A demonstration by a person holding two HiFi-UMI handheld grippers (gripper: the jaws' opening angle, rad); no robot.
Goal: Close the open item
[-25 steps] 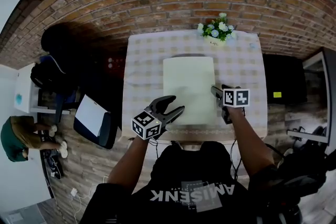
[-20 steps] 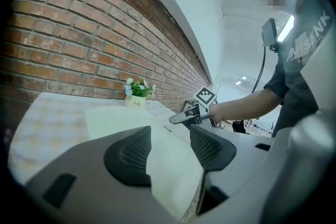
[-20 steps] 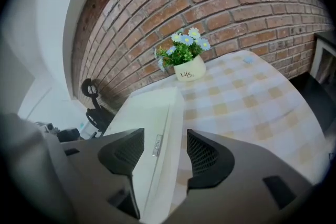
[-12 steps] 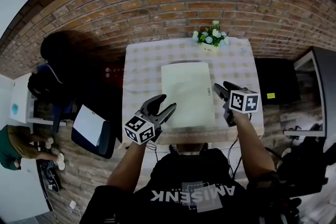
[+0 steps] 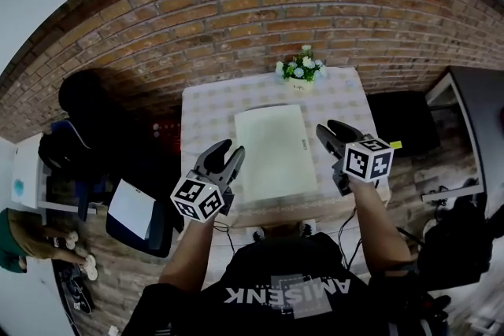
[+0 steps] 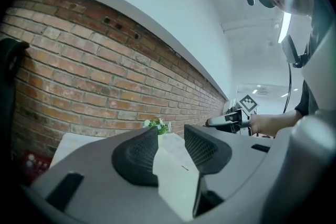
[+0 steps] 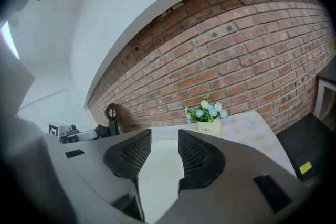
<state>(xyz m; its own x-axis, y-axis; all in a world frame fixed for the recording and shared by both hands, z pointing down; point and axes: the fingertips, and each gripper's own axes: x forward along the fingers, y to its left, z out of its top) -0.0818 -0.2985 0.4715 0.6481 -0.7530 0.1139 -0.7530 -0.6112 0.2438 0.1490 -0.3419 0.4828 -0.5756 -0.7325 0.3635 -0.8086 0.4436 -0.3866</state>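
A red-brown brick wall (image 5: 236,12) with pale mortar lines fills the top of the frame. At centre, the tablecloth (image 5: 205,110) is cream with faint checks, and the laptop (image 5: 272,149) is plain off-white. The flowers (image 5: 299,67) are white, blue and green, in a white pot (image 5: 298,83).

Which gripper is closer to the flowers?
Right. The right gripper is in front of the flowers, slightly right; the left gripper is farther back, to their left. Both closing, empty.
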